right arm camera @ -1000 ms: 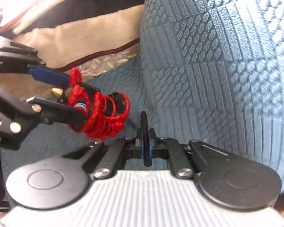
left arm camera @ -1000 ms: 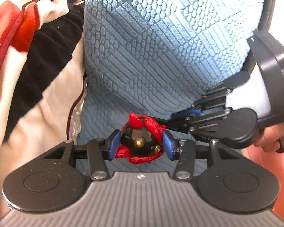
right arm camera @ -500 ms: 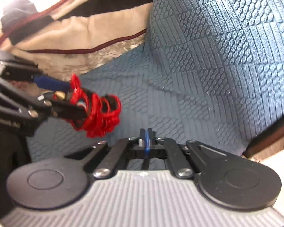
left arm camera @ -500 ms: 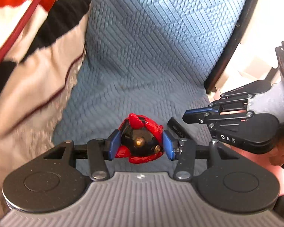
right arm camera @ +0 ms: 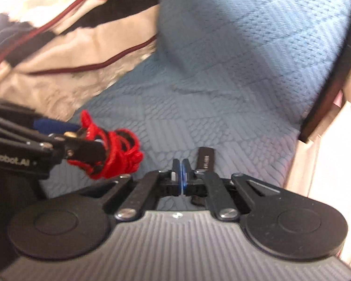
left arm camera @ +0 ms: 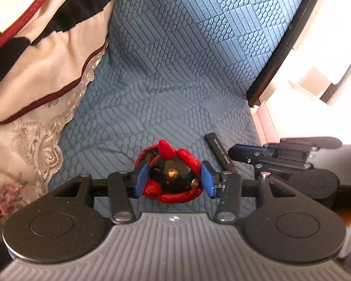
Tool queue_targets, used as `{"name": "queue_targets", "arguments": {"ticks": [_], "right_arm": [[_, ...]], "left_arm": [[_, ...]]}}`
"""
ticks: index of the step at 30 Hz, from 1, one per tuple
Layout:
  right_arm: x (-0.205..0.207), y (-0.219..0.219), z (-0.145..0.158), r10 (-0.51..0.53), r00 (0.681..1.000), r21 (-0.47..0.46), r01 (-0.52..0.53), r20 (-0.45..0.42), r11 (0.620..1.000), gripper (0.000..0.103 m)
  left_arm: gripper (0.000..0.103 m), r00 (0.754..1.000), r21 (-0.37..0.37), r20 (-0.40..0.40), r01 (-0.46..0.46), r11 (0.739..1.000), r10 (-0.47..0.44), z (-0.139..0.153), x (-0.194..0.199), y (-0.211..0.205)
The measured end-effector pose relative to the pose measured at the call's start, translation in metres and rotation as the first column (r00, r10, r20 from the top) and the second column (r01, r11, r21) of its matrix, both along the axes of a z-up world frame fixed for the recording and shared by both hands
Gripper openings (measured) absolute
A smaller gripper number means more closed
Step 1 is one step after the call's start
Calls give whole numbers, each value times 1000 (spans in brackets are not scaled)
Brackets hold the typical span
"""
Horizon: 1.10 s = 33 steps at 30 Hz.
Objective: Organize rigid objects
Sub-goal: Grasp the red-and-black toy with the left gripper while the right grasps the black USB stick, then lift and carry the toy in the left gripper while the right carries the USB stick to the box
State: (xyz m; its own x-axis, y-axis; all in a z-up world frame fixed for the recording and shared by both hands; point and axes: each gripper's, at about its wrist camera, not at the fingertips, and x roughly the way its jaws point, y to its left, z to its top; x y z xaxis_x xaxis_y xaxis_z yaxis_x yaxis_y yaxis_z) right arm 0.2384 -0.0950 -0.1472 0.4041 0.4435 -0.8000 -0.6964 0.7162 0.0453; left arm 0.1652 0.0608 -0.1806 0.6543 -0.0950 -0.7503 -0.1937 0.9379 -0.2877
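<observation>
My left gripper point(left arm camera: 173, 178) is shut on a black round object wound with red cord point(left arm camera: 169, 175), held just above the blue quilted seat point(left arm camera: 166, 98). It also shows in the right wrist view point(right arm camera: 114, 157) at the left. A flat black stick point(left arm camera: 220, 152) lies on the seat between the two grippers; it also shows in the right wrist view point(right arm camera: 204, 158), just right of my fingertips. My right gripper point(right arm camera: 182, 172) is shut and empty, its pads together, beside the stick.
A blanket in cream, black and red point(left arm camera: 35, 53) with a lace edge lies on the left of the seat. The blue backrest point(left arm camera: 210, 23) rises behind. The dark seat frame edge point(left arm camera: 283, 53) runs down the right, with bright floor beyond.
The black stick has left my right gripper and now lies on the seat. Both grippers have drawn back from the backrest and shifted right. The left still holds the red-corded object.
</observation>
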Motion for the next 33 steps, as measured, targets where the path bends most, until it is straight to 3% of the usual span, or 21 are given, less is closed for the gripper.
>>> {"name": "queue_targets", "arguments": {"ticks": [3,4,6,11,19,30,33], "right_arm": [[2,-1,-11,-43,999,-17,43,-3,999,14],[3,-1,-15,-56,998,-23,56,-5,998,22],[6,-3,-19,-79,997,-24,78,-9,997,28],[11,-2,-28,-90,996,-24,90,-1,996,28],[18,12,-49,-67,996,-78,71,56,994,27],[28,-9,-39,-183,980,24,185,-81,982,25],[23,-14,-33,-188,979,28,190,-74,981,25]], "left_arm": [[54,1000,-12,8,-8,1000,8,0,5,3],[54,1000,-16,18,-8,1000,8,0,6,3],[56,1000,-27,26,-7,1000,8,0,8,5],[70,998,-51,56,-15,999,18,-1,6,8],[71,998,-59,62,-5,998,8,-6,4,3],[71,998,17,68,7,1000,-8,-18,6,-9],[71,997,31,75,9,999,-12,-19,8,-10]]}}
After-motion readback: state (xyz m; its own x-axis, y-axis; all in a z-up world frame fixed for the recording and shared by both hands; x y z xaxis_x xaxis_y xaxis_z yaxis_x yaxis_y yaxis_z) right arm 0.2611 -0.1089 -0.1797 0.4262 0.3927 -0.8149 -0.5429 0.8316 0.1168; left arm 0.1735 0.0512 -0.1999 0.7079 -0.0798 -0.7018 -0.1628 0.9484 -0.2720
